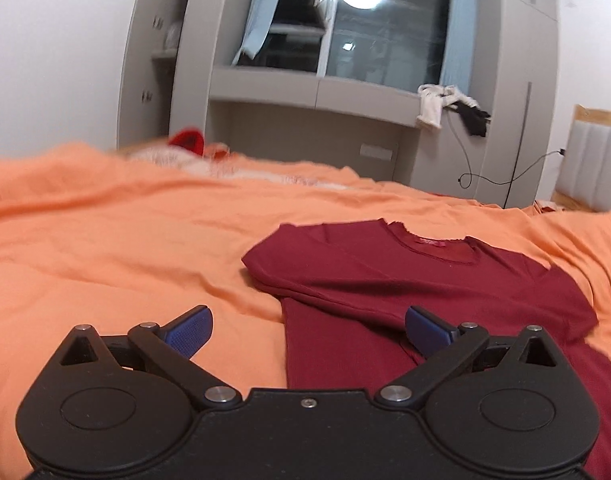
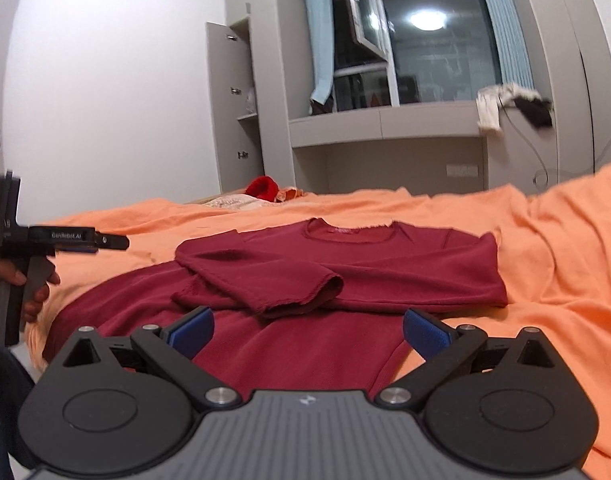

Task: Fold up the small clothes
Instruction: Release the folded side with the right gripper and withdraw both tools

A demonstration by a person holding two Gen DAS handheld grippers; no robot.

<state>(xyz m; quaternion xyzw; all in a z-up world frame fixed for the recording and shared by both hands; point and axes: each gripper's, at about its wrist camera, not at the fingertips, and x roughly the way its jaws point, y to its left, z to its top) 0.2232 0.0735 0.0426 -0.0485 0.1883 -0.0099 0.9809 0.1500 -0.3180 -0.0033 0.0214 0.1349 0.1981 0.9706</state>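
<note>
On an orange bedspread [image 2: 545, 248], one dark red shirt [image 2: 345, 264] lies with both sleeves folded in; two grippers, left [image 1: 307, 330] and right [image 2: 307, 330], hover spread wide, empty.

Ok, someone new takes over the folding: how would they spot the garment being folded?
Look at the bed under the orange sheet. In its middle lies the dark red top, neckline toward the window, one sleeve folded across its chest. The bright red item at the far edge is smaller and bunched.

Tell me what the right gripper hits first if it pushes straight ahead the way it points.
Probably the dark red shirt: the open right gripper aims slightly down at the folded-over sleeve just ahead, though depth is uncertain.
</note>
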